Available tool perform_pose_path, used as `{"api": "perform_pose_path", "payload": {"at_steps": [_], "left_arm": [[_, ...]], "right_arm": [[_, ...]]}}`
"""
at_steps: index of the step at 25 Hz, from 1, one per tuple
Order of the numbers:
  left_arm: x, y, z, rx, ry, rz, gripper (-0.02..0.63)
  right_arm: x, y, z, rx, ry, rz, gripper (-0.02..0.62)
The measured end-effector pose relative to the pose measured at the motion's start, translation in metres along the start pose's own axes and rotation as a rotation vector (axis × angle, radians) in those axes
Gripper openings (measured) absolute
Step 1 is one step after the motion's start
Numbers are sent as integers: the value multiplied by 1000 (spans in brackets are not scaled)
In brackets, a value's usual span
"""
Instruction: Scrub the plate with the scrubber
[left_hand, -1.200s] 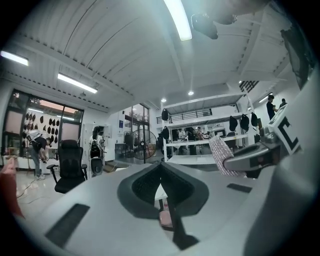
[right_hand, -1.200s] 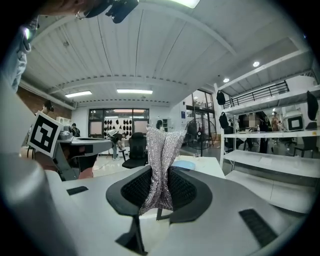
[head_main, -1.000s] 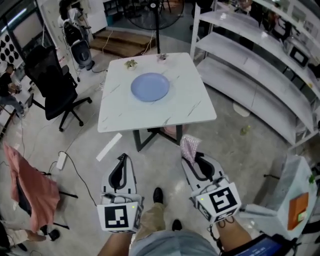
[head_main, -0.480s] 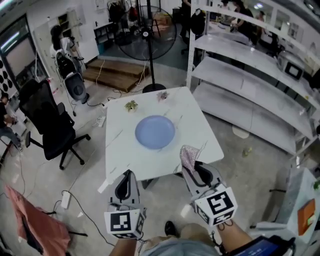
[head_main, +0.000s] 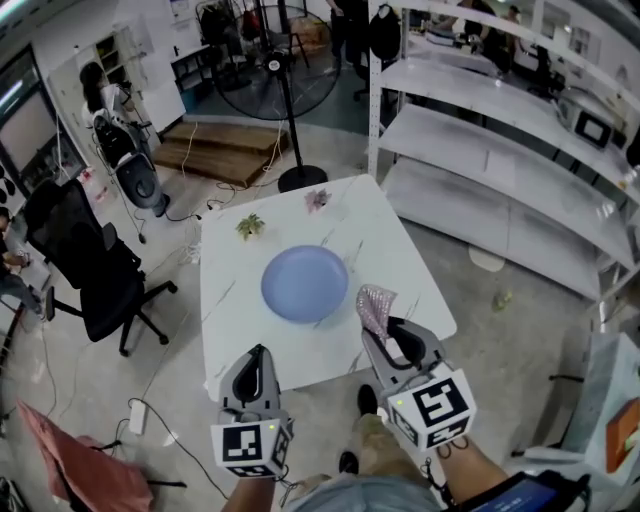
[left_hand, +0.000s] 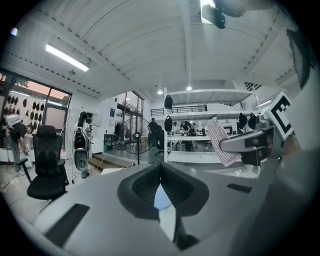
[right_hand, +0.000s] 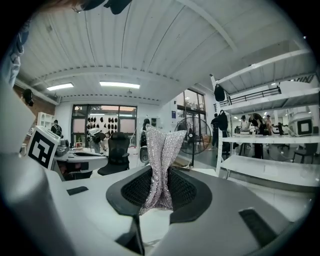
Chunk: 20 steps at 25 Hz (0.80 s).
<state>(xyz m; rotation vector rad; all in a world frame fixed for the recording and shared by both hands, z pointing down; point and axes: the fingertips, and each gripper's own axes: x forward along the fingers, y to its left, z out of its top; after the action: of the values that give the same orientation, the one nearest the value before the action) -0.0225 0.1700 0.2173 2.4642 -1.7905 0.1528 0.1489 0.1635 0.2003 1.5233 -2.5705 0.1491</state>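
Right tool pinching the scrubber, just short of the plate; left tool pressed together, empty. Plate sits mid-tabletop. Best: lay the scrubber flat and brace the plate's rim.

L gripper fingers closed, empty; R gripper fingers pinch scrubber (both pointing fwd, abreast).

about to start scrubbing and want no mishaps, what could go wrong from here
1. The plate lies loose on the smooth table. The left gripper is shut and empty, so nothing steadies the plate and scrubbing might push it around.
2. The right gripper pinches the scrubber only by its lower end. Most of it stands free above the jaws, so it may fold or slip out under pressure.
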Motion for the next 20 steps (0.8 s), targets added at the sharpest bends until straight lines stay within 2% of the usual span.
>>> {"api": "perform_pose_path", "payload": {"at_steps": [6, 9, 12, 15, 20], "left_arm": [[72, 9, -12, -2, 61, 21, 6], [109, 17, -16, 9, 102, 39, 8], [137, 26, -9, 25, 143, 71, 8], [155, 35, 6, 30, 144, 112, 8], [180, 52, 27, 31, 136, 163, 8]], "right_arm": [[67, -45, -22, 23, 85, 66, 109], [105, -64, -24, 27, 106, 135, 110], [137, -74, -17, 43, 98, 203, 109], [160, -85, -4, 41, 88, 215, 110], [195, -90, 13, -19, 96, 255, 111]]}}
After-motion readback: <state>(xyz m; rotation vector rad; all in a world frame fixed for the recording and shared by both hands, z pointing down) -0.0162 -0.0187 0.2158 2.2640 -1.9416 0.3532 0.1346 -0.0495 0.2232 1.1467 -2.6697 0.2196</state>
